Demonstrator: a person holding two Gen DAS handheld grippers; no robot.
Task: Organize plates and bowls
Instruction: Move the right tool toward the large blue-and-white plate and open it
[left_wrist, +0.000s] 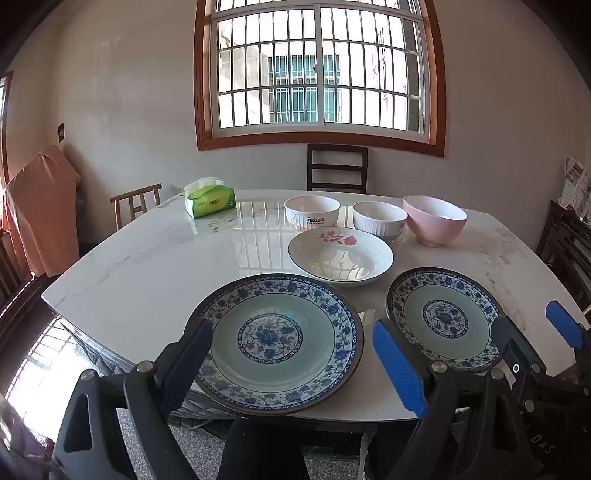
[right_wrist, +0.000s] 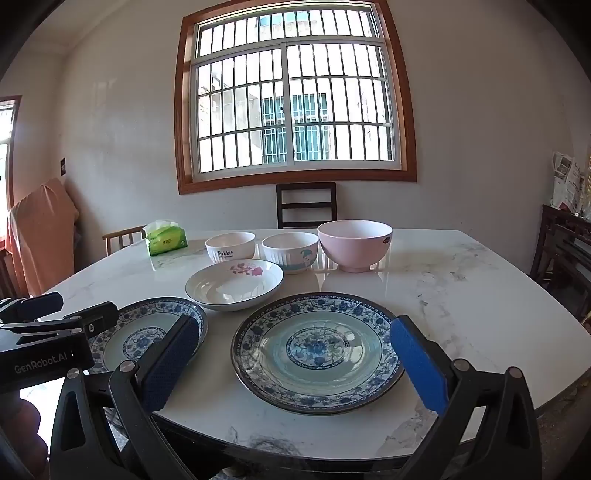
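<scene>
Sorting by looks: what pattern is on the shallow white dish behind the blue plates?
Pink flowers on the shallow white dish, with a thin dark rim; clearest in the right wrist view.

Two plates at the near edge, the left plate (left_wrist: 277, 343) and the right plate (right_wrist: 316, 349), carry blue floral borders around pale green centres with a blue medallion. Behind them a white dish (right_wrist: 234, 282) has a thin blue rim and pink flowers. At the far side stand a white bowl (right_wrist: 231, 247) with black lettering, a ribbed white bowl (right_wrist: 290, 251) with a teal figure, and a plain pink bowl (right_wrist: 354, 245). The table (right_wrist: 461, 295) is white marble with grey veins. The tissue pack (right_wrist: 165, 239) is green.
</scene>
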